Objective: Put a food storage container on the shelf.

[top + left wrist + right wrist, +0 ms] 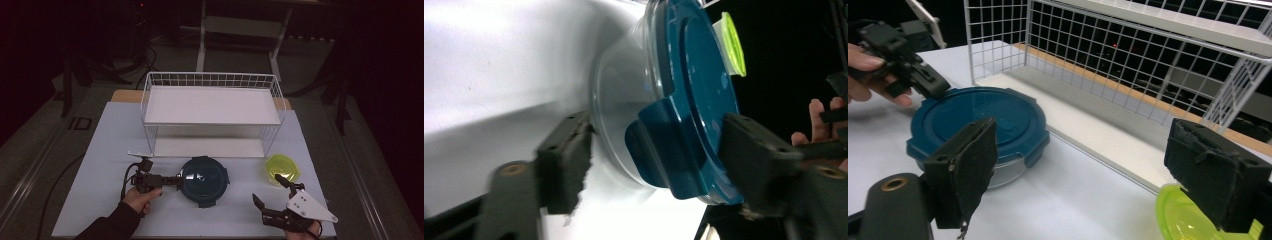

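A round clear container with a dark blue lid point(205, 180) stands on the white table, in front of the wire rack. My left gripper point(176, 181) reaches it from the left, rolled on its side. In the left gripper view the container's latched edge point(664, 145) sits between the open jaws of my left gripper point(664, 160): one pad point(759, 155) lies over the lid's top, the other pad point(566, 165) stands low beside the clear wall. My right gripper point(268, 191) hovers open at the front right with nothing between its jaws. In the right gripper view it point(1088, 170) looks at the container point(983, 120).
A lime green bowl-like lid point(282, 169) lies right of the container, just ahead of my right gripper, and sits under one right finger point(1218, 180). A white two-level wire rack point(212, 105) fills the back of the table point(110, 150). Dark floor and stands surround it.
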A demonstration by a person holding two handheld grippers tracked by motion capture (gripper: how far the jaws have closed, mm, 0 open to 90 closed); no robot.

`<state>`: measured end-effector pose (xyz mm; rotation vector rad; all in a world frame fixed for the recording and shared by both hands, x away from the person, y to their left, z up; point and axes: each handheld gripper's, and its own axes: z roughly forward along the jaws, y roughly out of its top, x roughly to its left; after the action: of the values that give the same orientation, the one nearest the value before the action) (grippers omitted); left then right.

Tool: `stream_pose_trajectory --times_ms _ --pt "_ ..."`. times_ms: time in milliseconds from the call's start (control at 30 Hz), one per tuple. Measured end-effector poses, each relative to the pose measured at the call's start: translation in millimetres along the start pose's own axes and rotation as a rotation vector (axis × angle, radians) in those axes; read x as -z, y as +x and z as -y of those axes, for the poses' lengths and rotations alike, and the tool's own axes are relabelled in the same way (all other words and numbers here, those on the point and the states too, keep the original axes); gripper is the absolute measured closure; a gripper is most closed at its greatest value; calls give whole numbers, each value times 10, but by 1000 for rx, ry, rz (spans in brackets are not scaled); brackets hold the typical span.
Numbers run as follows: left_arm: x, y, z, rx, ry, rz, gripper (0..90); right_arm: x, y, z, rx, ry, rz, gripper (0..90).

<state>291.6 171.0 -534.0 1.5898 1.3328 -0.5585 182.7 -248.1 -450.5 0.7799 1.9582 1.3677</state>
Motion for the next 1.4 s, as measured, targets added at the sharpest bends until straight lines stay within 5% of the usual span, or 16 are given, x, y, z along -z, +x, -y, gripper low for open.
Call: stream_pose_trajectory --times_ms 167,333,600,767,900,1400 --pt "-35 26 9 34 11 47 483 -7 9 -3 -6 7 4 129" --pt "-47 23 10 38 11 48 509 -11 -2 -7 -17 20 -2 129" --pt "-51 10 5 18 16 47 517 -144 -47 0 -157 62 -86 106" --pt "-44 -42 20 -42 14 42 521 -360 -83 28 -252 123 -169 106" --pt "-40 -82 23 -86 16 43 528 -507 -98 31 -264 176 -181 136" --pt "-23 -194 41 -222 39 51 544 -1016 -291 178 -580 337 -394 330"
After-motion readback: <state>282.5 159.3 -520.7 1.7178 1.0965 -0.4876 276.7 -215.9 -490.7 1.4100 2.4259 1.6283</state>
